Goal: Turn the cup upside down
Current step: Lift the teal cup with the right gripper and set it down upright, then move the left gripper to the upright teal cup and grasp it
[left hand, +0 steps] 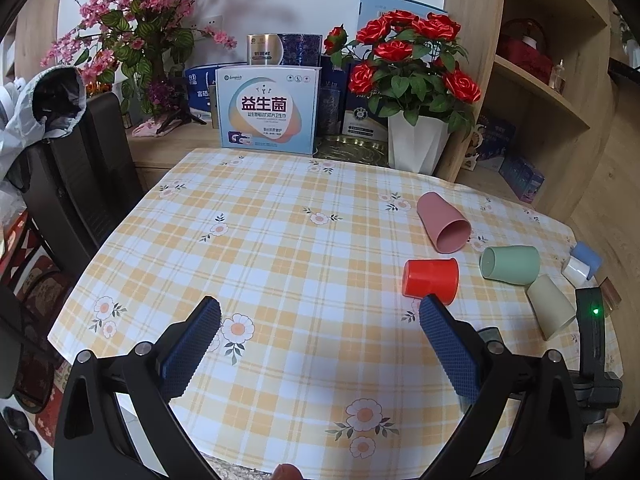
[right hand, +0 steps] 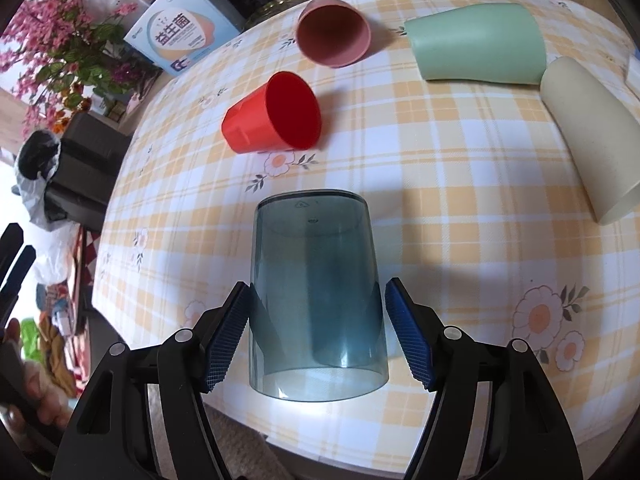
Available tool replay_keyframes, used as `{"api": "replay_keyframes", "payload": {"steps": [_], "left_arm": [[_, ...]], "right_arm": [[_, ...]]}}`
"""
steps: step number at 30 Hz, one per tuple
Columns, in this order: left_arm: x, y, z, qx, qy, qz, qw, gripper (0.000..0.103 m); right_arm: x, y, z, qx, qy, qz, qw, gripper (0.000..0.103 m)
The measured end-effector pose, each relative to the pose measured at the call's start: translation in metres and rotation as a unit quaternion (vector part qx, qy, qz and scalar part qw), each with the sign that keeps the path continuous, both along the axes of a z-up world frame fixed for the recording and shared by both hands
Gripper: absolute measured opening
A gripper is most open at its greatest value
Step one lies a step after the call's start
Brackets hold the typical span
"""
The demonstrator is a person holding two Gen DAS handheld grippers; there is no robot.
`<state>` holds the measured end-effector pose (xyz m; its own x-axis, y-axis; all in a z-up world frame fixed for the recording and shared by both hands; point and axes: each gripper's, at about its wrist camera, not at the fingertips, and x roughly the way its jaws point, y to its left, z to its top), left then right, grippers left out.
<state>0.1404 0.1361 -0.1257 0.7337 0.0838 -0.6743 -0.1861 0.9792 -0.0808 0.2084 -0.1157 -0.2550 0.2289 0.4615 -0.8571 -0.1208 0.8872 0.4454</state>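
Observation:
A clear blue-grey cup (right hand: 316,292) stands upside down on the checked tablecloth (right hand: 460,208), near its front edge, between the fingers of my right gripper (right hand: 316,320). The left pad touches the cup's side; a narrow gap shows at the right pad (right hand: 408,332). My left gripper (left hand: 320,344) is open and empty above the tablecloth (left hand: 280,240). A red cup (left hand: 432,280) (right hand: 276,114) lies on its side just beyond its right finger.
A pink cup (left hand: 442,222) (right hand: 334,32), a green cup (left hand: 510,264) (right hand: 476,42) and a beige cup (left hand: 550,306) (right hand: 592,136) lie on their sides. A white vase of red roses (left hand: 416,140), boxes (left hand: 268,108) and a black chair (left hand: 76,184) surround the table.

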Motion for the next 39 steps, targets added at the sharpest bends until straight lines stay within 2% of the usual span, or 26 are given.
{"api": "replay_keyframes", "payload": {"steps": [5, 9, 11, 14, 22, 28, 32, 36, 38, 39], "left_arm": [[0.000, -0.003, 0.000, -0.005, 0.006, -0.008, 0.9999, 0.097], [0.001, -0.007, 0.000, -0.003, 0.012, -0.008, 0.9999, 0.097], [0.002, -0.008, 0.000, -0.003, 0.013, -0.009, 0.9999, 0.097], [0.003, -0.012, 0.002, -0.006, 0.014, -0.013, 0.9998, 0.097], [0.007, -0.030, 0.001, -0.024, 0.027, -0.041, 0.9985, 0.097], [0.017, -0.059, -0.008, -0.033, 0.048, -0.077, 0.9954, 0.097], [0.028, -0.080, -0.019, -0.059, 0.077, -0.102, 0.9900, 0.097], [0.045, -0.101, -0.039, -0.085, 0.122, -0.109, 0.9829, 0.097], [0.054, -0.114, -0.049, -0.074, 0.143, -0.117, 0.9800, 0.091], [0.059, -0.123, -0.053, -0.068, 0.152, -0.126, 0.9779, 0.084]], "right_arm": [[-0.001, -0.003, 0.001, 0.015, -0.003, 0.005, 1.000, 0.068], [-0.003, -0.007, 0.011, 0.020, -0.032, 0.011, 0.999, 0.077], [-0.004, -0.010, 0.015, 0.023, -0.042, 0.011, 0.999, 0.087], [-0.005, -0.017, 0.023, 0.034, -0.059, 0.008, 0.998, 0.088], [-0.014, -0.053, 0.053, 0.023, -0.130, -0.030, 0.991, 0.088], [-0.019, -0.087, 0.055, 0.040, -0.120, -0.046, 0.991, 0.088], [-0.020, -0.099, 0.055, -0.014, -0.124, -0.059, 0.990, 0.088], [-0.019, -0.111, 0.054, -0.047, -0.127, -0.072, 0.988, 0.088], [-0.018, -0.115, 0.052, -0.058, -0.127, -0.077, 0.987, 0.088], [-0.016, -0.117, 0.052, -0.063, -0.128, -0.080, 0.987, 0.088]]}}
